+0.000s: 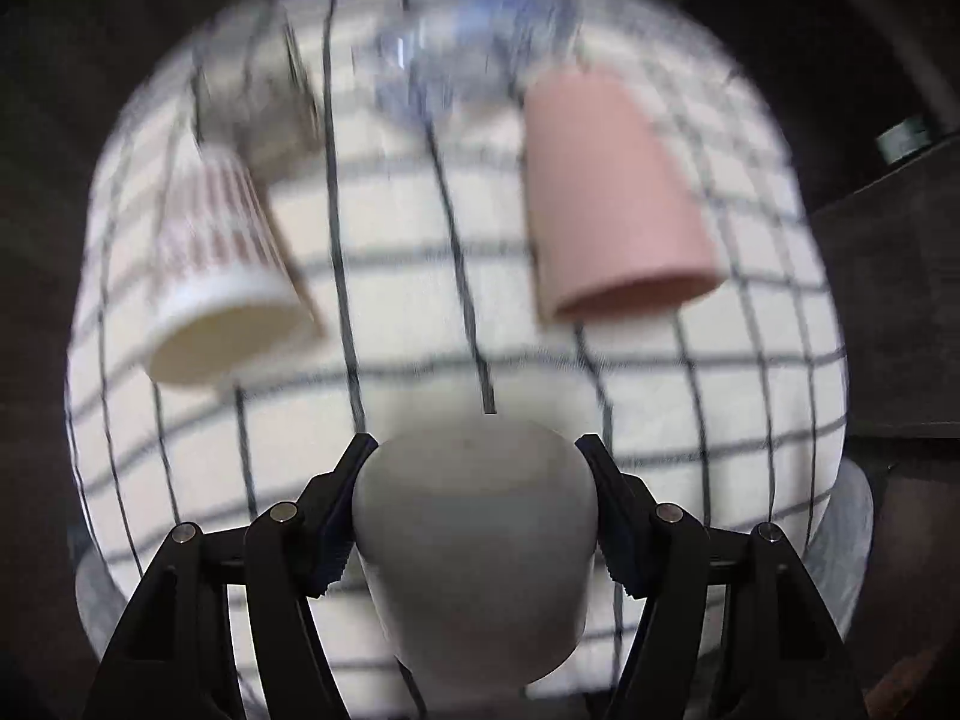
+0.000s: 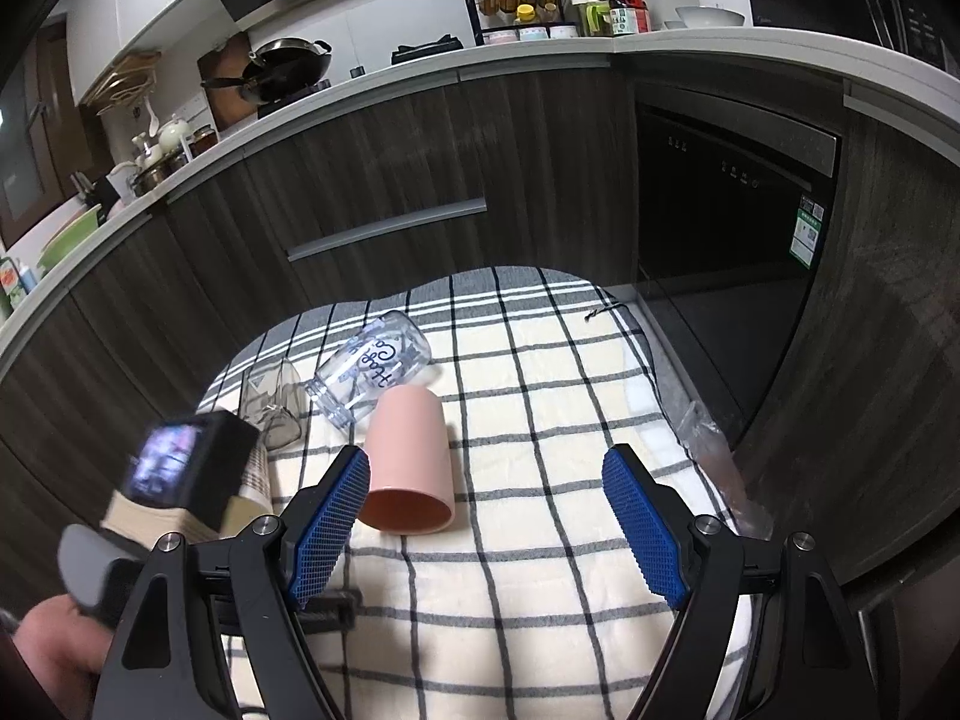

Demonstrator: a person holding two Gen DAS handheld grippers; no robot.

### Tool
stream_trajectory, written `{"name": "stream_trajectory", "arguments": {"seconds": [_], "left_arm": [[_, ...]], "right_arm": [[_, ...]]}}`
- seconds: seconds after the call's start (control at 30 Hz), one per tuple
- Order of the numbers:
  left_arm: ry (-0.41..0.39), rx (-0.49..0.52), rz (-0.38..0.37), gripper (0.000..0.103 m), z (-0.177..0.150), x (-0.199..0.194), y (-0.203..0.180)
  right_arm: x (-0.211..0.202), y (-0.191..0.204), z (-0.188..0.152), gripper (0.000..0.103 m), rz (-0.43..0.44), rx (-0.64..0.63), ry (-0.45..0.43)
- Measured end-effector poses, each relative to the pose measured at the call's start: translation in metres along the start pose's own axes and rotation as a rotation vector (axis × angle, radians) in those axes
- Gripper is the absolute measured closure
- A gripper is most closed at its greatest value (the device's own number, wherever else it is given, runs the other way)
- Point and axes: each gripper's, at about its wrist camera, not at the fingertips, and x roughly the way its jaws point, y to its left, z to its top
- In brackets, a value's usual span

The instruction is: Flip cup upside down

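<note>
We hold the grey cup (image 1: pixel 474 546) pinched between the 2 fingers of the left gripper (image 1: pixel 477 468), clamped on its sides above the near edge of the checked cloth (image 1: pixel 750 396) — a grip, we judge, that lets a wrist roll turn it over. The right gripper (image 2: pixel 486 516) hangs spread and empty. The pink cup (image 2: pixel 411 459), striped paper cup (image 1: pixel 222 264) and glass bottle (image 2: pixel 372 366) lie tipped mid-cloth.

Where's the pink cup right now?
The pink cup lies on its side on the checked cloth, mouth toward the camera, just below the clear glass jar.
</note>
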Motion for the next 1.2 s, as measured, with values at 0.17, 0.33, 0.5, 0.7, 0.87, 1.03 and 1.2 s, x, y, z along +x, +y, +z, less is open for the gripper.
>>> {"name": "stream_trajectory", "arguments": {"seconds": [0.17, 0.33, 0.5, 0.7, 0.87, 1.03, 1.2], "left_arm": [[-0.352, -0.003, 0.009, 0.037, -0.001, -0.035, 0.017], [-0.572, -0.014, 0.038, 0.037, -0.020, -0.029, 0.032], [-0.669, -0.019, 0.062, 0.037, -0.039, -0.025, 0.024], [-0.615, -0.044, 0.071, 0.036, -0.051, -0.008, 0.023], [-0.578, -0.017, 0.070, 0.029, -0.065, -0.004, 0.019], [-0.556, -0.013, 0.055, 0.026, -0.080, -0.008, 0.019], [-0.564, -0.022, 0.051, 0.025, -0.086, -0.026, 0.020]], "right_arm": [[-0.005, 0.005, -0.010, 0.023, -0.020, -0.038, -0.004], [-0.006, 0.009, -0.027, 0.023, -0.040, -0.070, 0.037], [-0.008, 0.012, -0.039, 0.023, -0.072, -0.107, 0.055], [-0.012, 0.008, -0.048, 0.023, -0.092, -0.121, 0.062], [-0.012, 0.005, -0.054, 0.023, -0.104, -0.130, 0.082], [-0.015, 0.005, -0.057, 0.023, -0.109, -0.139, 0.086], [-0.018, 0.007, -0.056, 0.023, -0.107, -0.143, 0.083]]}}
